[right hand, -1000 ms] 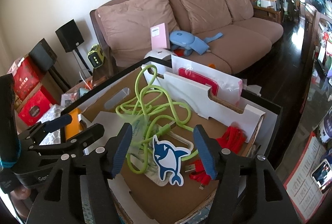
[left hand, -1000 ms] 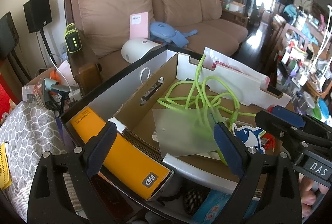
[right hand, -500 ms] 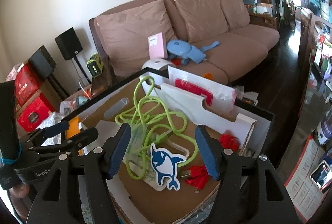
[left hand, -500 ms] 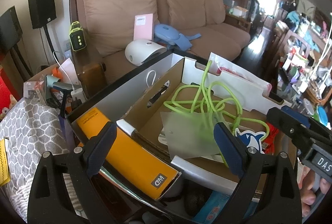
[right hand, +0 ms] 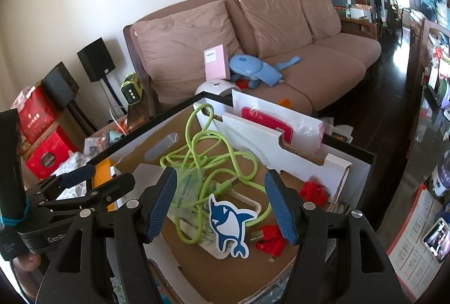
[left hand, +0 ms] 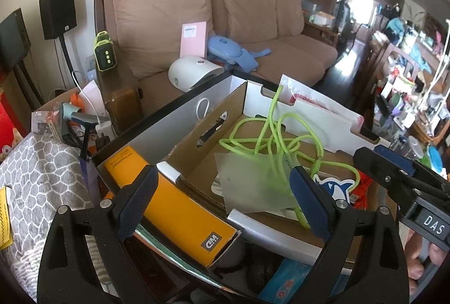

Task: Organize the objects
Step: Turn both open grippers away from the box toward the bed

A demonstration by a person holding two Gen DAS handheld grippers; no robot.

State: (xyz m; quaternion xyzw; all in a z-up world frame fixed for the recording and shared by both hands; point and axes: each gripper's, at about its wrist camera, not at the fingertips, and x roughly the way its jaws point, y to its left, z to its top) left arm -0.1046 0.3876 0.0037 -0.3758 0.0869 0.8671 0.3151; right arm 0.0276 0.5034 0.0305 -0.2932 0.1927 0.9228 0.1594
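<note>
Two grippers hang over an open cardboard box [right hand: 146, 157], and both have their fingers spread wide with nothing between them. The left gripper [left hand: 222, 202] sits above the box's near-left corner: a yellow-orange carton [left hand: 171, 205] lies under and just inside its left finger [left hand: 137, 199], standing in the gap between the cardboard box and an outer white box [left hand: 168, 126]. A frosted plastic pouch [left hand: 250, 183] lies between its fingers, nearer the right one. The right gripper [right hand: 220, 204] hovers over the middle of the box. Straight ahead of its fingers [right hand: 161, 201] a green cable [right hand: 222, 160] lies in a loose tangle on the box floor, one loop rising over the far white divider [right hand: 261, 140]. A blue-and-white whale sticker [right hand: 229, 222] lies between the fingertips, on top of the cable's near end. A red cable [right hand: 270, 236] rests just under the right finger. Beyond the box stands a brown sofa [right hand: 281, 31] with a pink booklet [right hand: 216, 62] propped on it.
</note>
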